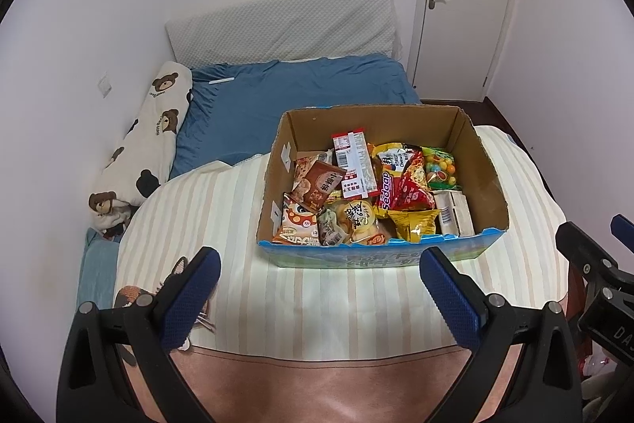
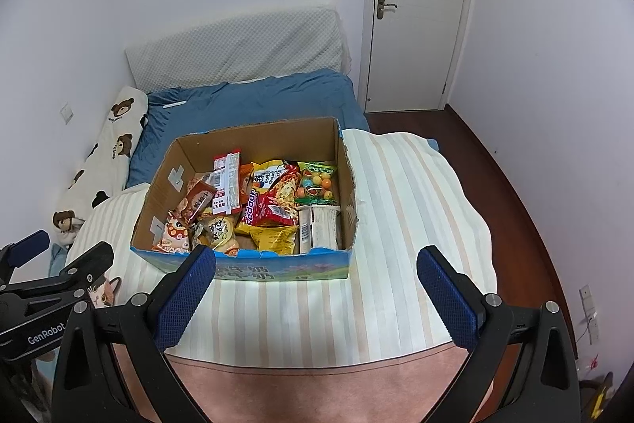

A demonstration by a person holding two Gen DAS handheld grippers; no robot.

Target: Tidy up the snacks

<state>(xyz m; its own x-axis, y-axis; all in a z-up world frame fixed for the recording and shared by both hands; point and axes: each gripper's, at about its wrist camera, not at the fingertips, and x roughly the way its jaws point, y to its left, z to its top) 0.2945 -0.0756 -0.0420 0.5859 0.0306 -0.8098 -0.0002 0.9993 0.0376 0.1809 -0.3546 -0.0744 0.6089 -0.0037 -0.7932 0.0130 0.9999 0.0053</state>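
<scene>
Cardboard box (image 1: 380, 185) sits open-topped on a striped cream blanket (image 1: 325, 304) on the bed, packed with snacks. Inside: red Sedaap noodle pack (image 1: 400, 191) centre, candy-ball bag (image 1: 440, 169) at the back right corner, yellow packet (image 1: 416, 224) and a white carton (image 1: 453, 213) at the near right, brown cookie pack (image 1: 321, 185) left, red-and-white sachet (image 1: 354, 163) standing tilted against the pile.

Left gripper (image 1: 321, 288): fingers spread wide, nothing between them, hovering short of the box's near wall. Right gripper (image 2: 317, 288): same, jaws apart and empty, left finger (image 2: 186, 296) overlapping the box's near left corner in view; can't tell whether it touches.

The two grippers are side by side, each visible at the edge of the other's camera.

Around: blue bedsheet (image 1: 293, 90) beyond the box, bear-print pillow (image 1: 154, 129) along the left wall, white padded headboard (image 1: 281, 26), closed white door (image 2: 416, 10) at the back right, dark wood floor (image 2: 515, 185) right of the bed. Nothing blocks the box top.
</scene>
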